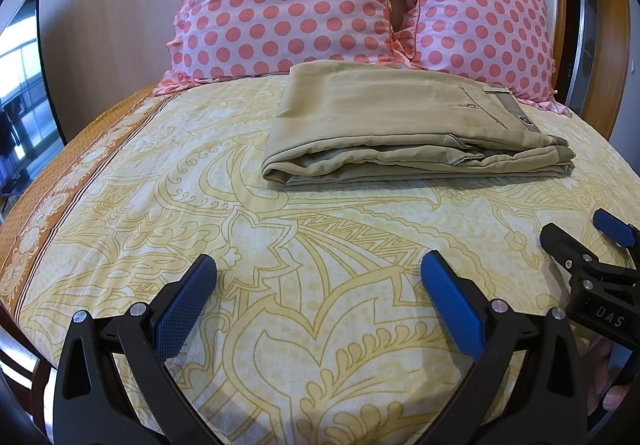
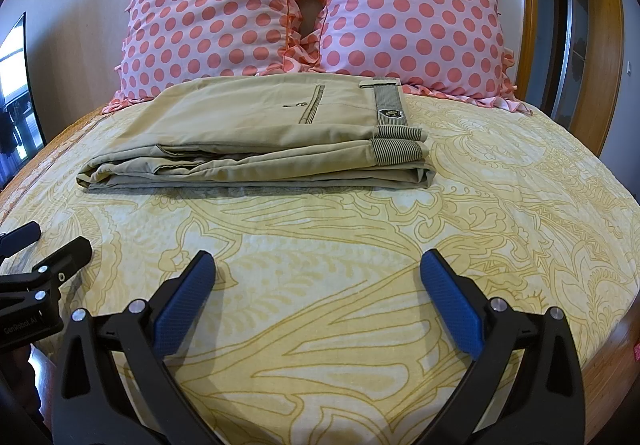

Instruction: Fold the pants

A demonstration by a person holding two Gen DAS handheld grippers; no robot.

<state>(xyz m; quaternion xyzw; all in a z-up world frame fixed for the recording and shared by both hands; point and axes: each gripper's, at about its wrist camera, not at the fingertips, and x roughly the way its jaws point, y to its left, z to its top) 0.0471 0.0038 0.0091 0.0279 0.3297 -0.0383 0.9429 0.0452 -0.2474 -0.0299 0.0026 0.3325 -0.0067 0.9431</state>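
Pants: one pair of tan cotton pants (image 2: 256,133), folded into a flat stack, lying on the bed with the yellow patterned sheet (image 2: 360,245), just in front of the pillows.
Pillows: two pink pillows with red dots (image 1: 288,1), side by side, leaning up behind the pants.
Left gripper (image 1: 318,287): blue fingers (image 1: 180,309) spread wide, holding nothing, above bare sheet.
Right gripper (image 2: 318,287): fingers wide apart too, holding nothing, well apart from the pants.
Side: dark screen (image 1: 24,85) at far left.
In the way: only bare sheet between grippers and pants.
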